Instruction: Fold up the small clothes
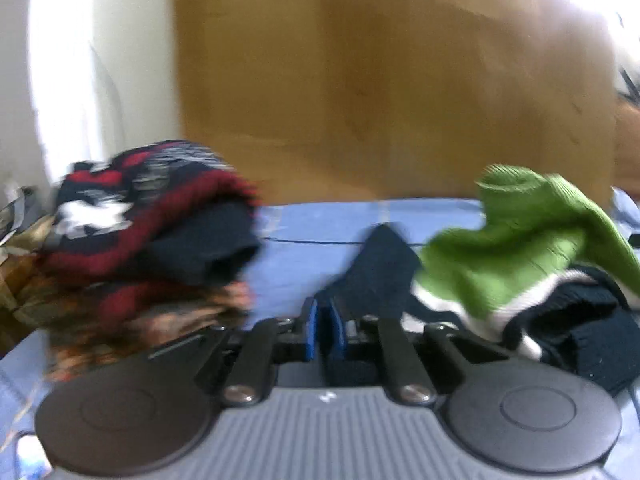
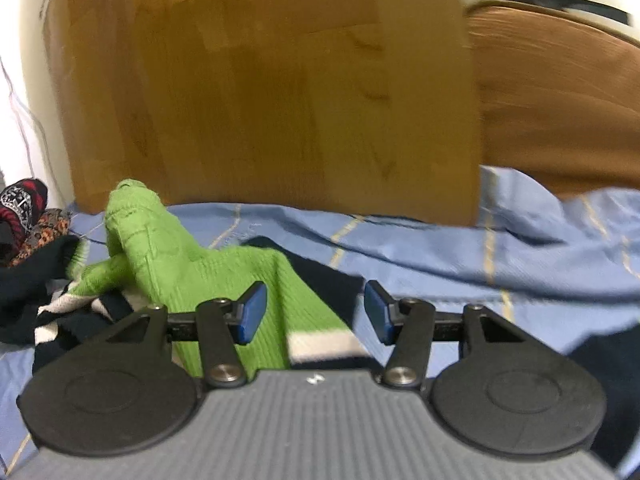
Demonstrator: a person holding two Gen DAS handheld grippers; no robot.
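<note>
A small knit sweater (image 1: 516, 248) in green, white and navy lies crumpled on the blue sheet (image 1: 304, 224), right of centre in the left wrist view. My left gripper (image 1: 325, 320) is shut on a navy knit part (image 1: 380, 268) that runs up from between its blue pads; I cannot tell whether it belongs to the sweater. In the right wrist view the sweater's green body (image 2: 224, 276) spreads under my right gripper (image 2: 316, 312). That gripper is open, its pads well apart and above the cloth, with green, white and navy bands showing between them.
A stack of clothes (image 1: 152, 232), with a red and navy patterned knit on top of floral fabric, sits at the left. A wooden board (image 2: 272, 92) stands behind the bed. A brown cushion (image 2: 560, 92) lies at the far right. The sheet (image 2: 500, 256) is wrinkled there.
</note>
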